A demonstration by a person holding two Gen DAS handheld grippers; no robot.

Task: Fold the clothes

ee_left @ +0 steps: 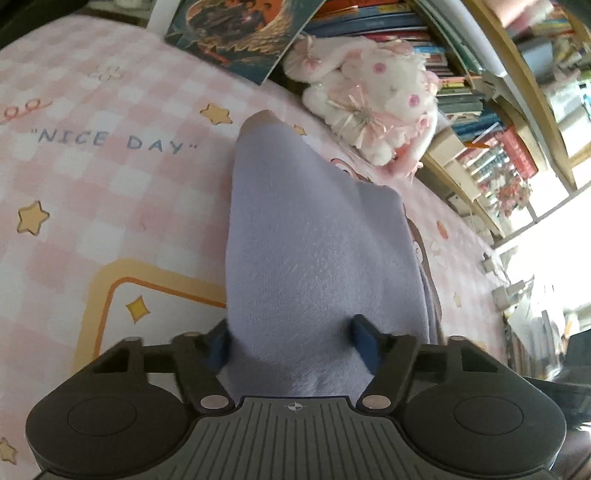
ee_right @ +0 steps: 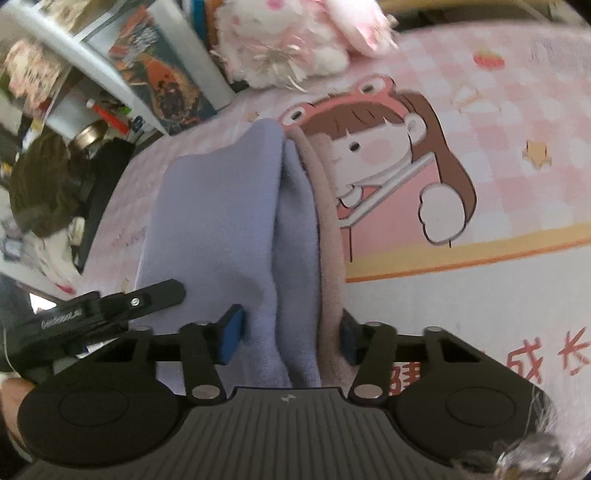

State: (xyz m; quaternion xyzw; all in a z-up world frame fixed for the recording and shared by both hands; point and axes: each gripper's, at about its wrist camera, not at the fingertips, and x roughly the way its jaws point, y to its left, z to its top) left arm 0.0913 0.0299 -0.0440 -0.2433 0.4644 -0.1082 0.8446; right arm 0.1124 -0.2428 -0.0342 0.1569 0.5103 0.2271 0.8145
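A soft lavender garment [ee_left: 314, 251] with a beige-pink edge lies bunched on a pink checked mat [ee_left: 92, 177]. My left gripper [ee_left: 291, 339] is shut on one end of it; the cloth fills the gap between the blue pads. In the right wrist view the same garment [ee_right: 229, 229] hangs in folds with its beige edge [ee_right: 327, 240] on the right. My right gripper [ee_right: 291, 338] is shut on it. The left gripper's black body [ee_right: 96, 314] shows at the left, close beside mine.
A white and pink plush toy [ee_left: 376, 96] sits at the mat's far edge, also in the right wrist view [ee_right: 284, 40]. A picture book [ee_left: 236, 33] leans behind it. Bookshelves [ee_left: 491, 155] stand to the right. The mat carries a cartoon girl print [ee_right: 388, 155].
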